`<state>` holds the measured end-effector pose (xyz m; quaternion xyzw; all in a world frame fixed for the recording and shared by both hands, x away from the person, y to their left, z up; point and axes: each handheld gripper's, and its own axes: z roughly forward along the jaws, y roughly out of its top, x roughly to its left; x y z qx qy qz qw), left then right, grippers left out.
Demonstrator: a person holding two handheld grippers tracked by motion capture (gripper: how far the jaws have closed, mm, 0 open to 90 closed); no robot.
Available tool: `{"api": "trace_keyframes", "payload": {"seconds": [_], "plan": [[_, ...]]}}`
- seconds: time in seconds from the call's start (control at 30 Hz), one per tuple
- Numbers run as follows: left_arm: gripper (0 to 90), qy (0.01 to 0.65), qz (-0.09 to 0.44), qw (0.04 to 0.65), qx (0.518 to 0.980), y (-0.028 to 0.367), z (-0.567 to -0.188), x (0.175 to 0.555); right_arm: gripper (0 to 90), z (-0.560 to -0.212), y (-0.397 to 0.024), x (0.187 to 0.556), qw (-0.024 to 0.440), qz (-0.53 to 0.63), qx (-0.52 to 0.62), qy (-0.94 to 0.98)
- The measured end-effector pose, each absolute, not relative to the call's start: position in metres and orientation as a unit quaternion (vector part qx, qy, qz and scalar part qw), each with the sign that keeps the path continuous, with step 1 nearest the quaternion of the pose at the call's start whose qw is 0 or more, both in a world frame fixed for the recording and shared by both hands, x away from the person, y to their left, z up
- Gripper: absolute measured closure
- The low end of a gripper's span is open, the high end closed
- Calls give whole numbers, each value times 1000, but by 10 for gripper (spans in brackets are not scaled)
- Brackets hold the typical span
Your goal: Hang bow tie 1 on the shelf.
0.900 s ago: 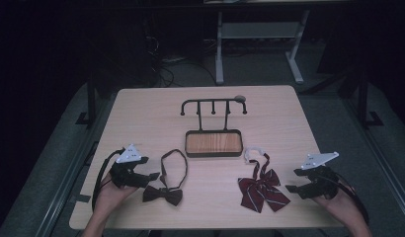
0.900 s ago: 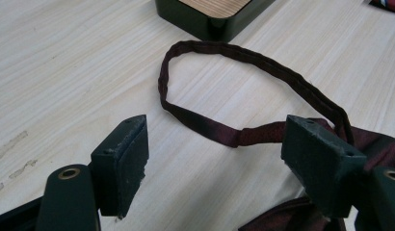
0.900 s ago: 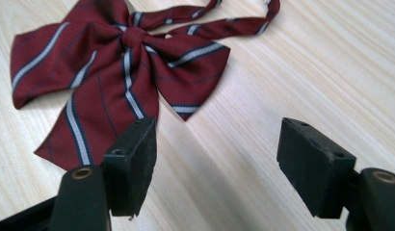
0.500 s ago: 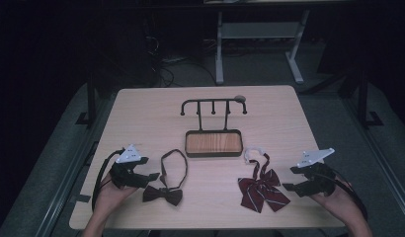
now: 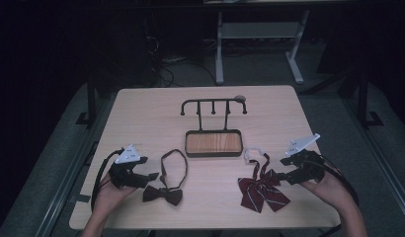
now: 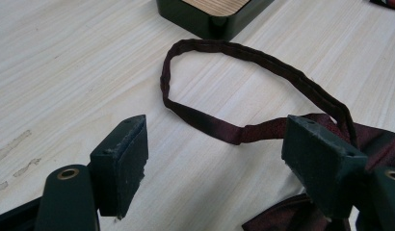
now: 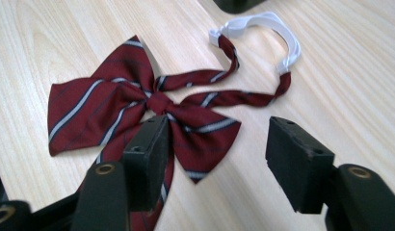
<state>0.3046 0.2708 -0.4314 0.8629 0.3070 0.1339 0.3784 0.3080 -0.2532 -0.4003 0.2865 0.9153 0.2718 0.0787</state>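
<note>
Pale wooden bench (image 5: 156,118) in a dark room: the left tool (image 6: 215,159) rests low with jaws spread wide, gripping nothing, just beside the dark bow tie (image 5: 163,194), whose strap loop (image 6: 243,91) lies flat ahead of it. The right tool (image 7: 215,154), jaws likewise apart and empty, hovers over the striped maroon bow tie (image 7: 138,110). Between them, farther back, stands a black hook rack (image 5: 213,104) on its wood-lined tray (image 5: 213,143).
</note>
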Motion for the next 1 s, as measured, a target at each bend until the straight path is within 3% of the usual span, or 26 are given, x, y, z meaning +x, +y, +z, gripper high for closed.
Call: {"api": "trace_keyframes", "payload": {"seconds": [1.0], "plan": [[241, 307, 128, 381, 863, 273, -431, 305, 551, -413, -228, 372, 25, 238, 294, 925]]}}
